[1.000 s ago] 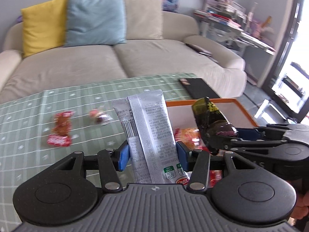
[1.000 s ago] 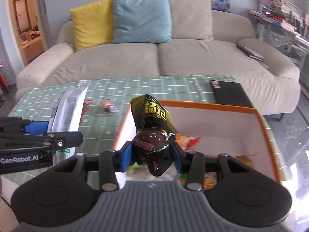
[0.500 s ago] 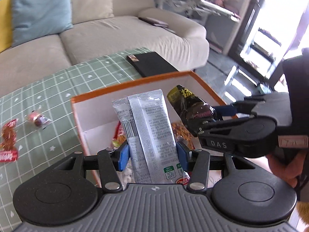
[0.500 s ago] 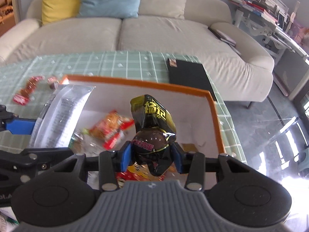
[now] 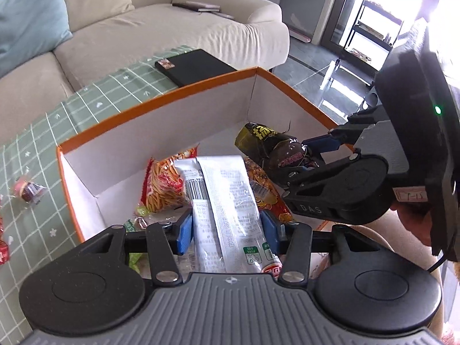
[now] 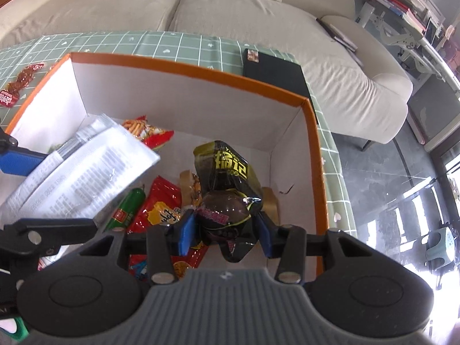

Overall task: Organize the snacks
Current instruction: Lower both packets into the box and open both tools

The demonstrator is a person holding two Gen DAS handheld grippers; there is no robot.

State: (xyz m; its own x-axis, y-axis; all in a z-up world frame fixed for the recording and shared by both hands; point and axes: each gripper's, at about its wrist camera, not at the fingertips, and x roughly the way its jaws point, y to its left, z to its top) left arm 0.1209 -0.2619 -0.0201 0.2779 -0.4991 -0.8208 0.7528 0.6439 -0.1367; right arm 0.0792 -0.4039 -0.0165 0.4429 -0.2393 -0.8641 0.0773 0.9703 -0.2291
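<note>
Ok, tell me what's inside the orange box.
Inside the orange box: an orange-red noodle-snack bag, a green sausage stick, a red packet and tan wrappers. The silver packet and black packet, each clamped in a hand-held gripper, cover the rest.

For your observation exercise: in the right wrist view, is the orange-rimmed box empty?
No. The orange-rimmed box already holds several snack packets, including a green sausage stick.
</note>
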